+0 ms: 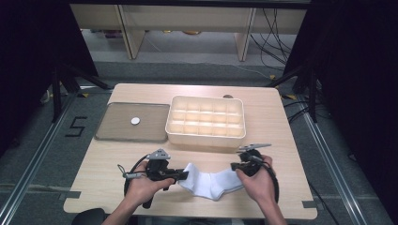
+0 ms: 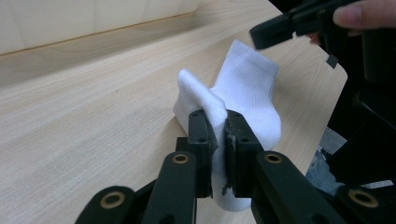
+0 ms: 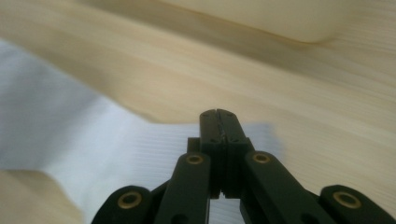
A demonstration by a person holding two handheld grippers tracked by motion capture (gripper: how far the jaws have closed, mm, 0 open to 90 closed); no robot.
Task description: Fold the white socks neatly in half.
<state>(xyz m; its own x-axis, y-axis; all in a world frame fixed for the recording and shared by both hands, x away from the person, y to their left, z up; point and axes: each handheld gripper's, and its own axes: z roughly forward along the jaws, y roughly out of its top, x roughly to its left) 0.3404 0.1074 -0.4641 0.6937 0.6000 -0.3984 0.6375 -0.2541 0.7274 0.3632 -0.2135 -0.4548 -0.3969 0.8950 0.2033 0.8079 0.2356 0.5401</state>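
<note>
Right gripper view: motion blur softens the white sock [image 3: 70,140] and the worktop [image 3: 261,88]; the sock runs off the left and bottom edges, and the cream tray [image 3: 261,18] is cut by the top edge. Left gripper view: the sock's toe fold is hidden between the pads of the left hand-held gripper [image 2: 218,140] — the right hand-held gripper [image 2: 280,30] is cropped at the top edge. High view: the small round object [image 1: 135,121] on the grey lid [image 1: 117,126] is too small to identify.

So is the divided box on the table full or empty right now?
Empty: the high view shows the divided box's compartments bare.
</note>
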